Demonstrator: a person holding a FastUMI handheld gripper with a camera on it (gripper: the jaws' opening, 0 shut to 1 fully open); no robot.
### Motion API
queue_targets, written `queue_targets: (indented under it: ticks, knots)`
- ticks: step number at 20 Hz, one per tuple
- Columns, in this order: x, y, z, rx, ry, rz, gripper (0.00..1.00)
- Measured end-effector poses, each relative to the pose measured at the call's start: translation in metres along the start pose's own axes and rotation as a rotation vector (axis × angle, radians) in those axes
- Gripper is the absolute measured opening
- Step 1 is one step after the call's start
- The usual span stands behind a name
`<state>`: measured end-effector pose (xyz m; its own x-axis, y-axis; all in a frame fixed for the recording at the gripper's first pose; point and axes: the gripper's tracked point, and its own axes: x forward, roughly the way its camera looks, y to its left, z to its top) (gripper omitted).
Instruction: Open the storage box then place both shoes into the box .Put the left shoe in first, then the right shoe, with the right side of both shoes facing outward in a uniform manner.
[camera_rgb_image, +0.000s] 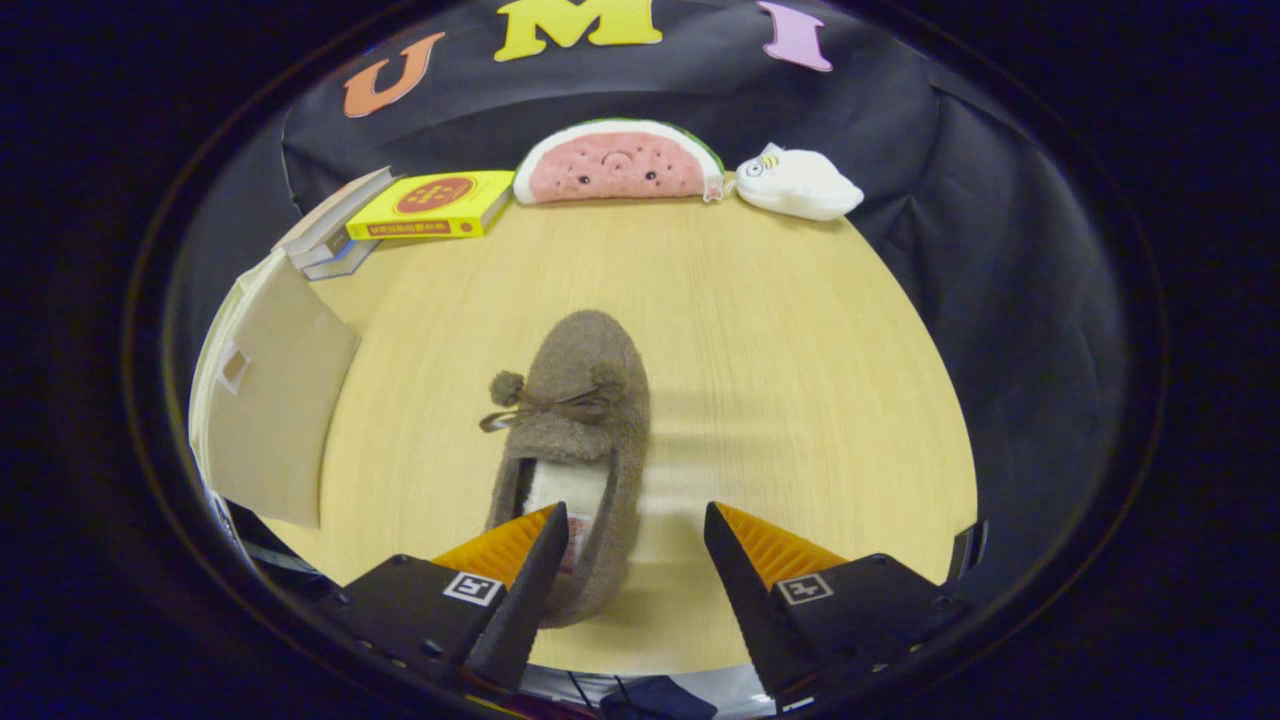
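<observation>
one shoe (580, 440) lies mid-frame on the table (800, 380) with its heel between our gripper's (636, 540) wide-open, empty fingers, while the box (270, 420) at left looks open, so we judge packing unfinished.

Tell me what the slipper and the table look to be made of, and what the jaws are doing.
Slipper: brown fuzzy fleece, judging by its nappy matte surface, with pompoms and a pale lining. Table: light wood or wood-look laminate, smooth, with fine straight grain lines. Gripper: jaws open, the slipper's heel side wall between them, not pressed.
</observation>
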<state>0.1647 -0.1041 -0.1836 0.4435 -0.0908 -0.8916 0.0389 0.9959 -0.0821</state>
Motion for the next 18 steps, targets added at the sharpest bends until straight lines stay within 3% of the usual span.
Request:
queue_targets:
  ticks: [3, 5, 7, 9, 18]
  knots:
    - [0.011, 0.002, -0.001, 0.015, 0.022, 0.043, 0.72]
    - [0.013, 0.013, -0.002, 0.022, 0.037, 0.094, 0.43]
    - [0.015, 0.014, -0.002, 0.03, 0.047, 0.093, 0.13]
    - [0.016, 0.013, -0.001, 0.05, 0.047, 0.087, 0.02]
    - [-0.033, 0.019, 0.011, 0.128, -0.025, 0.129, 0.0]
